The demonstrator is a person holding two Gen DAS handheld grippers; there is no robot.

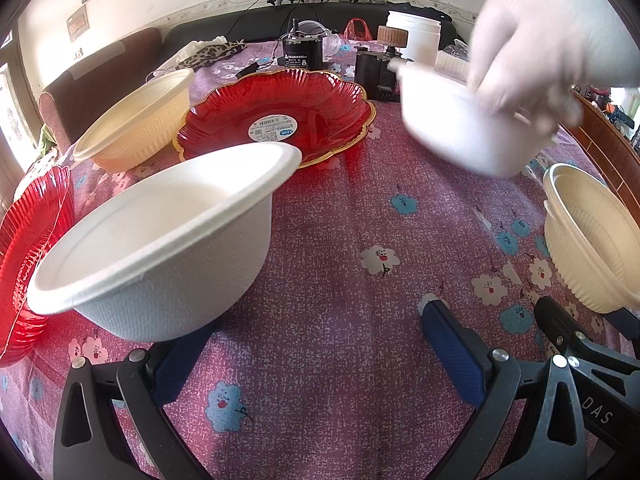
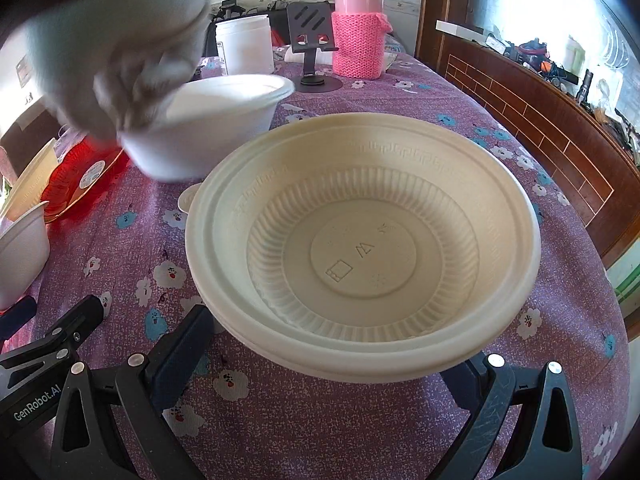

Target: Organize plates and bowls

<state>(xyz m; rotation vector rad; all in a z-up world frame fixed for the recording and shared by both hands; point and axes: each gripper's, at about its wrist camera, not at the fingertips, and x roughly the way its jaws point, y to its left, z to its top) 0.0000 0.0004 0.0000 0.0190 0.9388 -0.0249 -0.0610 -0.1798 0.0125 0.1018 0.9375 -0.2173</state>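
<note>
A: What are the fingers doing?

B: The left gripper (image 1: 320, 344) has its fingers spread wide. A white bowl (image 1: 160, 240) stands tilted by the left finger, but I cannot tell whether that finger touches it; the right finger is bare over the table (image 1: 340, 240). The right gripper (image 2: 328, 344) is also spread wide, and a cream bowl stack (image 2: 360, 248) fills the gap between its fingers, not visibly pinched.

A: And further out?

B: A gloved hand (image 1: 552, 40), blurred, holds a second white bowl (image 1: 460, 128) above the middle of the table. Behind it a red plate (image 1: 276, 120) lies toward the far edge, with a cream bowl (image 1: 136, 120) on its left. Another red plate (image 1: 28, 256) is at the left edge.

A: So which arm takes what?

B: I judge the white bowl is the left's, lying just ahead and to its left; the stack sits straight ahead of the right.
</note>
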